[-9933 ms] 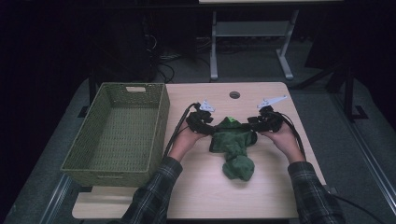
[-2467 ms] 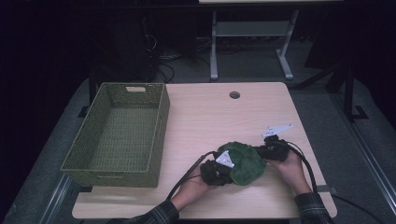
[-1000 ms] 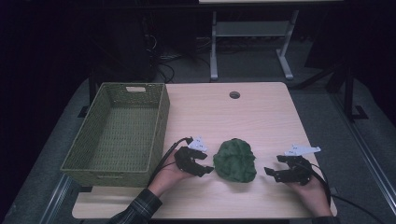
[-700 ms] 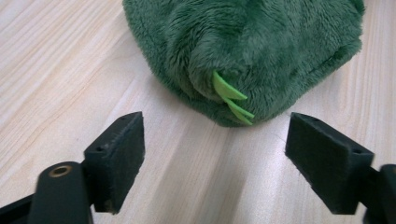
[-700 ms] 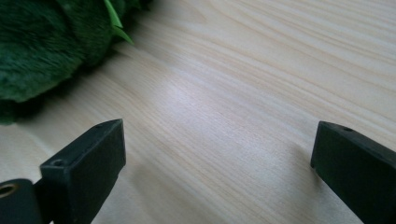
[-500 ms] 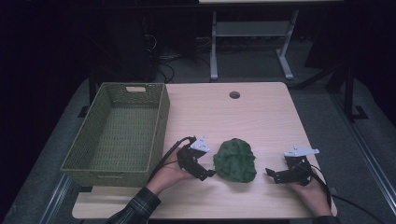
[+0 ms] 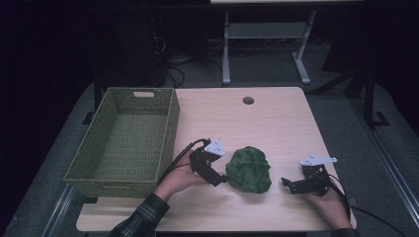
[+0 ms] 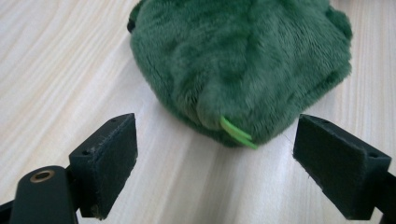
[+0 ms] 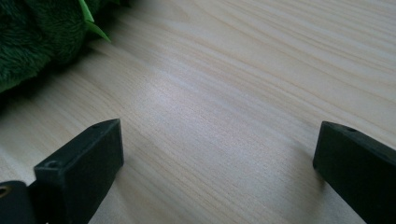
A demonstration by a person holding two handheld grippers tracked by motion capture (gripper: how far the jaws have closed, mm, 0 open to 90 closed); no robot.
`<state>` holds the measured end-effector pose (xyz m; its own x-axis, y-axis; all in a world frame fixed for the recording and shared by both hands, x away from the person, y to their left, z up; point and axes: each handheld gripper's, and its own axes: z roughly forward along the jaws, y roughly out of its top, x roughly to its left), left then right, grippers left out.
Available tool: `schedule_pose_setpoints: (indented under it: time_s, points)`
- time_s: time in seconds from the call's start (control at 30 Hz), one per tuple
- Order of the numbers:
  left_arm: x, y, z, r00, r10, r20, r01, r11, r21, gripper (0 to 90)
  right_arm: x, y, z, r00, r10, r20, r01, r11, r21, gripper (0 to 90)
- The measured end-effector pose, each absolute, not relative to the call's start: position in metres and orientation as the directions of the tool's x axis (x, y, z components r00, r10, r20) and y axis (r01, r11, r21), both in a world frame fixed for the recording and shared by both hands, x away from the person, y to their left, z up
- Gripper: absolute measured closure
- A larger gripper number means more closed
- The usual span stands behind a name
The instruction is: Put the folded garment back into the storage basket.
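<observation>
Two claws, left claw (image 7: 221, 180) and right claw (image 7: 285, 183), have just opened empty beside the folded green cloth (image 7: 248, 169) on the bench (image 7: 276, 123); next, likely, regrasp for the basket (image 7: 123, 139).

Plaid sleeve, two black grippers
Left hand-held gripper (image 7: 216, 174) and right hand-held gripper (image 7: 289, 183): black blocky jaws, grey plates, black cables, brass screw.

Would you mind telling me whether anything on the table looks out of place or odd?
Nothing stands out. The green plush bundle sits rolled up on the table, and the woven basket stands square at the left.
</observation>
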<state>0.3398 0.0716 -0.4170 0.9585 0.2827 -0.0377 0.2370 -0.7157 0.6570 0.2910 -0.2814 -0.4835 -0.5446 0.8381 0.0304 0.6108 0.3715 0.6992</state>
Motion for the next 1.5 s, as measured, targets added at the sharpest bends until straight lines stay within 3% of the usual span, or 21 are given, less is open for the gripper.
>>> schedule_pose_setpoints:
  time_s: [0.57, 0.9, 1.5]
  points:
    - [0.349, 0.041, -0.412, 0.979, 0.206, -0.007, 0.162, -0.748, 0.644, 12.8, 0.291, -0.281, -0.483, -0.544, 0.838, 0.031, 0.611, 0.371, 0.699, 1.5]
    - [0.35, 0.026, -0.428, 0.989, 0.15, -0.001, 0.12, -0.788, 0.604, 12.7, 0.291, -0.281, -0.483, -0.544, 0.838, 0.031, 0.611, 0.371, 0.699, 1.5]
    - [0.346, 0.009, -0.456, 0.991, 0.133, 0.021, 0.1, -0.827, 0.554, 12.5, 0.291, -0.281, -0.483, -0.544, 0.838, 0.03, 0.611, 0.371, 0.699, 1.5]
